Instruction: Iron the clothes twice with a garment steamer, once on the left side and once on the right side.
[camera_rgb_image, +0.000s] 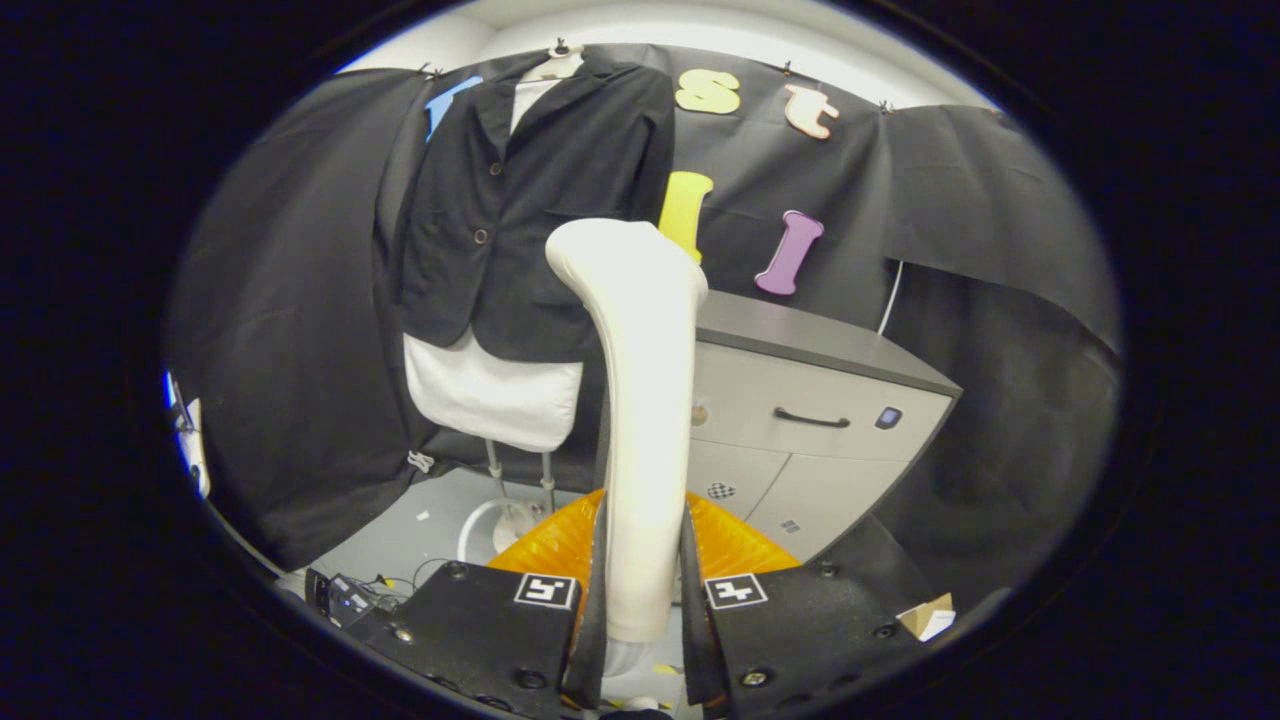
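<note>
gripper (643, 600): both fingers were clamped on the handle of the tall cream plastic garment steamer (640, 400).
clothes: the black buttoned jacket (530, 200) hung on a white mannequin, beyond the steamer, apart from it.
step: carrying the steamer over, no pass begun, i judged.
next: bring the steamer head to the jacket's left side.

The booth is evenly lit from above, with no hard shadows thrown. A soft sheen is caught on the cream garment steamer (640, 400). Strong fisheye bending is seen toward the rim, where the cabinet (800, 420) is curved. Focus is held sharp throughout.
</note>
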